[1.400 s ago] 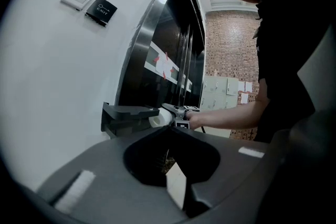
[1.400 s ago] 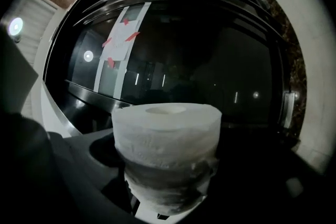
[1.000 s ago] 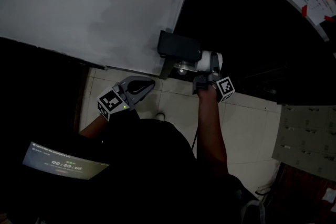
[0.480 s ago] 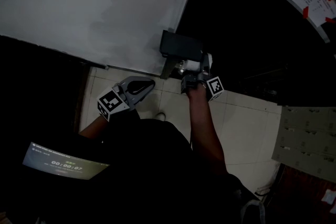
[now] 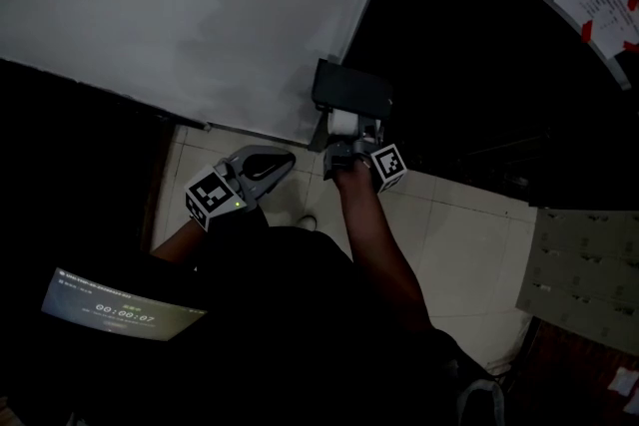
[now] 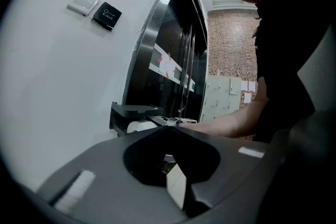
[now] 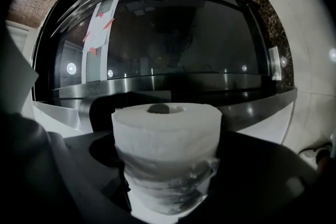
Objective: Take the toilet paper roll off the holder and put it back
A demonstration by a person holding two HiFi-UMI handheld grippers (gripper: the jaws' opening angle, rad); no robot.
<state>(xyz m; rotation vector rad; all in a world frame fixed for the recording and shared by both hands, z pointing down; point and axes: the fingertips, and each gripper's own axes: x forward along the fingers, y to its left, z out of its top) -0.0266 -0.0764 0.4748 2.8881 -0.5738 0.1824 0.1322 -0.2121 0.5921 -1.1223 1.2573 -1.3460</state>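
Two hand-held grippers are in view, each carried by the person whose dark sleeves and bare forearm (image 5: pixel 371 239) fill the lower middle of the head view. The right gripper (image 5: pixel 347 143) is clamped on the toilet paper roll (image 7: pixel 167 149): its own view shows the white roll standing between the two dark jaws, its lower wraps creased and pinched in where the jaws press on it, the core hole visible at the top end. From the head view the roll sits directly beneath the dark holder (image 5: pixel 351 88), which is fixed to the white wall (image 5: pixel 150 15) beside its corner; the roll touches or nearly touches the holder's underside, but whether it is seated on the holder's bar cannot be determined. The right gripper's marker cube (image 5: pixel 389 167) lies on the near side of the roll, above pale floor tiles (image 5: pixel 449 234). The left gripper (image 5: pixel 280 160) is held lower and to the left, well apart from the holder, its jaws brought together with nothing between them; its own view confirms the tips meeting. That view also records a white switch plate (image 6: pixel 83 1) and a black exit sign (image 6: pixel 107 13) on the wall. A glossy dark door (image 5: pixel 479 65) with a taped strip adjoins the wall. A lit screen (image 5: pixel 120 314) lies at lower left.
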